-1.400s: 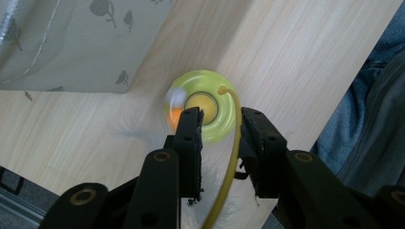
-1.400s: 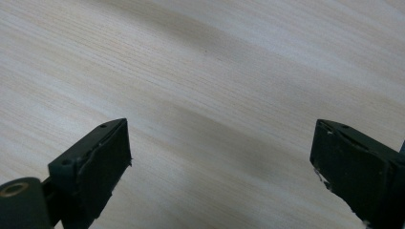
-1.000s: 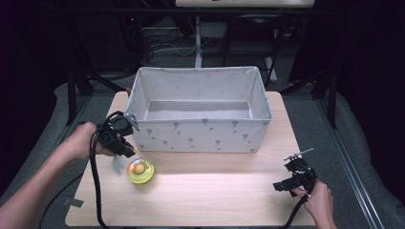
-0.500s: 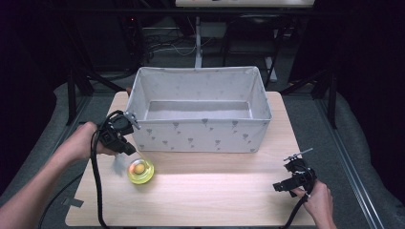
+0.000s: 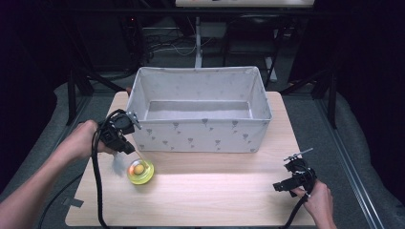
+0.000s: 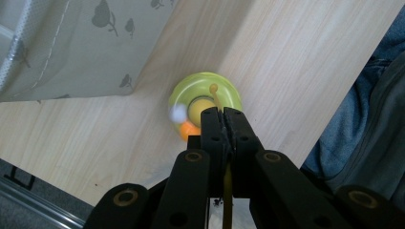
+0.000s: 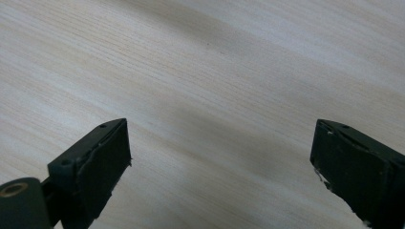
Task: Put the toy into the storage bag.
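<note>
A small yellow-green round dish (image 5: 140, 171) with an orange middle sits on the wooden table in front of the box's left corner. A thin yellow stick (image 5: 138, 156) slants from my left gripper (image 5: 130, 149) down into the dish. In the left gripper view the jaws of the left gripper (image 6: 223, 114) are pressed together on the stick (image 6: 216, 98), whose rounded tip hangs over the dish (image 6: 191, 90). White and orange blurs show at the dish's near edge. My right gripper (image 5: 279, 187) rests near the table's front right corner. Its jaws (image 7: 219, 157) stand wide apart over bare wood.
A large grey fabric box (image 5: 200, 129) with a small printed pattern stands at the back middle of the table (image 5: 215, 191). Its inside looks bare. A black cable trails from the left gripper off the front edge. Dark frames and floor surround the table.
</note>
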A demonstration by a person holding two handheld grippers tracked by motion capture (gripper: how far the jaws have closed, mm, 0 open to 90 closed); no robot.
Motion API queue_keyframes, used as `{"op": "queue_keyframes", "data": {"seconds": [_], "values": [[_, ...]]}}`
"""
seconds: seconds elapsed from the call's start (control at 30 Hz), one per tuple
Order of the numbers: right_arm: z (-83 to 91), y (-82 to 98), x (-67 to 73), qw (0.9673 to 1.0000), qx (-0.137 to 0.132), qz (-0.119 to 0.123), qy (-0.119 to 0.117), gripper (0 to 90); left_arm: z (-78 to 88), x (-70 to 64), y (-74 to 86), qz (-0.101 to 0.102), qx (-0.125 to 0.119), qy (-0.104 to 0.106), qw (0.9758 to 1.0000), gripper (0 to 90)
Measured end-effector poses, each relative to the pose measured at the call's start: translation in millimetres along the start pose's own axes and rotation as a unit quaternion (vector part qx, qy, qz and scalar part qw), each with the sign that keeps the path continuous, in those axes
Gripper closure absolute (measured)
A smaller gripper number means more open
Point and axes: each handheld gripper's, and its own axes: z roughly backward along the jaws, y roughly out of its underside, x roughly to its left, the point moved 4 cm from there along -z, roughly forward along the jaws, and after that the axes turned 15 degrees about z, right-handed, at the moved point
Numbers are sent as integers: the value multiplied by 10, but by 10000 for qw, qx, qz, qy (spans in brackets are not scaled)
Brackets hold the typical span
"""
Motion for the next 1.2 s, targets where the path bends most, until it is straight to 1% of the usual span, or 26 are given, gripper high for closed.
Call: {"op": "queue_keyframes", "data": {"seconds": [0.13, 0.27, 0.57, 0.67, 0.7, 0.73, 0.83, 1.07, 1.2], "values": [[0, 2, 0, 10000, 9, 5, -4, 61, 38, -12, -14, -7, -44, 41, 10000, 880], [1, 1, 1, 10000, -15, -12, 11, 60, 96, -33, -33, -57, -44, 62, 10000, 881], [5, 4, -3, 10000, 16, 25, 25, 60, 228, -47, -82, -122, -21, -84, 9999, 880], [2, 4, -1, 10000, 0, 17, 39, 60, 261, -47, -91, -126, -34, -92, 9999, 881], [-4, 2, 5, 10000, -53, -26, 45, 60, 277, -45, -95, -138, -26, -101, 9999, 881], [5, 4, -3, 10000, 12, 30, 27, 60, 290, -44, -98, -128, -48, -108, 9998, 881], [4, 4, -3, 10000, 7, 16, 23, 60, 326, -43, -104, -132, -60, -82, 9999, 880], [8, 5, -5, 10000, 25, 35, 9, 61, 391, -37, -107, -143, 37, -83, 9999, 881], [39, -15, 5, 9999, -84, 68, 92, 61, 438, -20, -106, -132, 112, -164, 9997, 880]]}}
